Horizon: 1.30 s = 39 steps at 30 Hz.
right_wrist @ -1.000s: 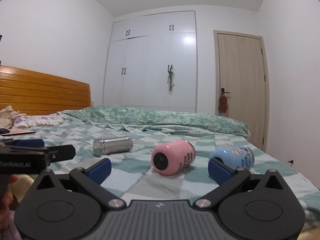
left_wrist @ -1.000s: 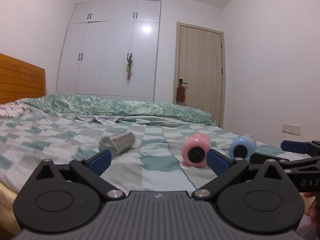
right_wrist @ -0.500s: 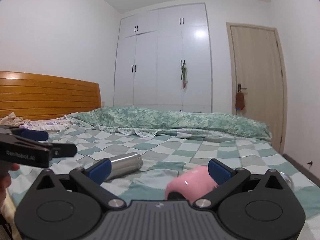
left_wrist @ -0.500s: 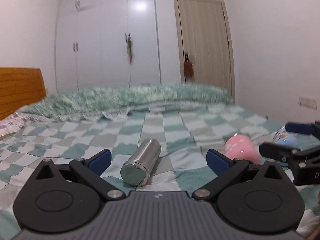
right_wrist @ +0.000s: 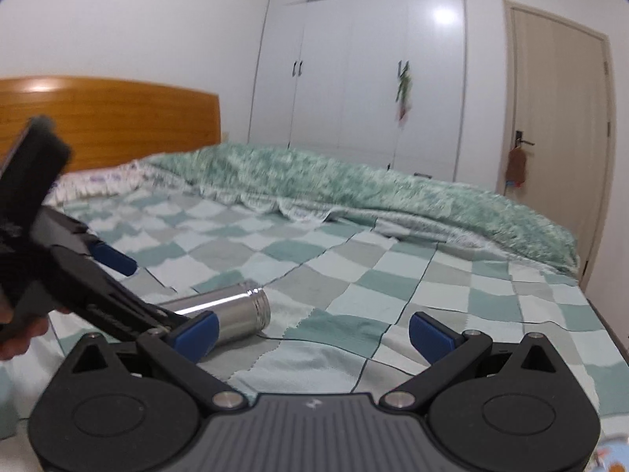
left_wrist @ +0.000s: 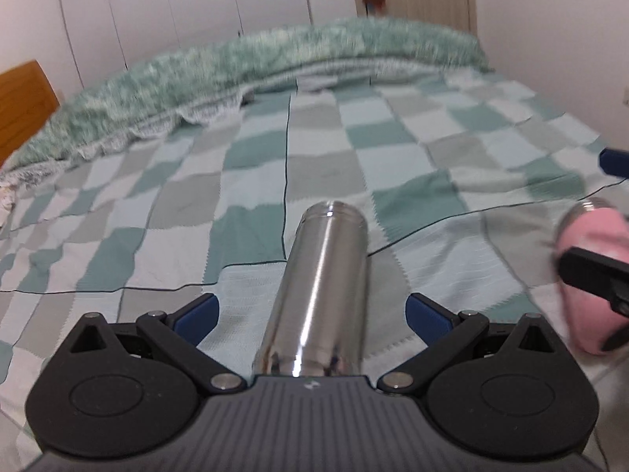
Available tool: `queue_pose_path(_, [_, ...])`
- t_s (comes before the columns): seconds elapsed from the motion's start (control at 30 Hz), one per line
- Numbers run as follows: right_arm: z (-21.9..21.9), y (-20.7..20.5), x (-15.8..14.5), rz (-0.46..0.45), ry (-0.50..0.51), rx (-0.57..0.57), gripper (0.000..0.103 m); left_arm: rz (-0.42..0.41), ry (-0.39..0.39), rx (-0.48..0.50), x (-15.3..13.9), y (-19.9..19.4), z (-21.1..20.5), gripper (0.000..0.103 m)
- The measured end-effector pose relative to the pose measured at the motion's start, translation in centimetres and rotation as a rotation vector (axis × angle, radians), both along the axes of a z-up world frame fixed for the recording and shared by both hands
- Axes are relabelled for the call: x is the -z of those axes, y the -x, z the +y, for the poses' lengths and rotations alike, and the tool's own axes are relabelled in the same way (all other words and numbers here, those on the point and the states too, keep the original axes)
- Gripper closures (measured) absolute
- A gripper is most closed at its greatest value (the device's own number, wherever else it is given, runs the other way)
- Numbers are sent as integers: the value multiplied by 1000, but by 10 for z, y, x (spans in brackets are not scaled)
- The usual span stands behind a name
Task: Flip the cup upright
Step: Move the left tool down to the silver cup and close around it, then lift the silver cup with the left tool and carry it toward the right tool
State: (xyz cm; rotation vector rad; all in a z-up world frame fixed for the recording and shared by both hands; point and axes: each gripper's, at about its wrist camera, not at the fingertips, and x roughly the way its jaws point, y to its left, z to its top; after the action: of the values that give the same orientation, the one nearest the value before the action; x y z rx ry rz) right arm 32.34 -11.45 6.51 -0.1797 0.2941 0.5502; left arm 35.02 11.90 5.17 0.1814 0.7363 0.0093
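Note:
A steel cup (left_wrist: pixel 320 295) lies on its side on the checked bedspread (left_wrist: pixel 188 204), its mouth pointing away from me. My left gripper (left_wrist: pixel 310 316) is open with the cup's lower body between its blue fingers, not clamped. The cup also shows in the right wrist view (right_wrist: pixel 232 310), with the left gripper (right_wrist: pixel 153 291) around it. A pink cup (left_wrist: pixel 589 279) lies at the right, partly behind the right gripper's black finger. My right gripper (right_wrist: pixel 312 332) is open and empty above the bedspread.
A rumpled green duvet (right_wrist: pixel 354 192) lies across the far side of the bed. A wooden headboard (right_wrist: pixel 110 122) stands at the left. White wardrobes (right_wrist: pixel 361 59) and a door (right_wrist: pixel 558 118) are behind. A bit of blue cup (right_wrist: pixel 613 452) shows at the bottom right.
My left gripper has tilted down and moved forward until the steel cup lies between its open fingers. My right gripper has moved forward and up, and the pink cup has left its view.

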Motion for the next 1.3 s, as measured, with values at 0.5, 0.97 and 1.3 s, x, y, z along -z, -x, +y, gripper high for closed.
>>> queue_pose_path(0.5, [6, -33, 25, 95, 39, -18, 0, 172, -4, -28, 36, -38, -5, 39])
queue_pose_path(0.97, [-17, 24, 10, 66, -48, -13, 0, 34, 82, 12, -12, 77, -39, 40])
queue_pose_path(1.3, [-59, 111, 16, 72, -79, -22, 0, -35, 154, -24, -1, 185, -77, 40])
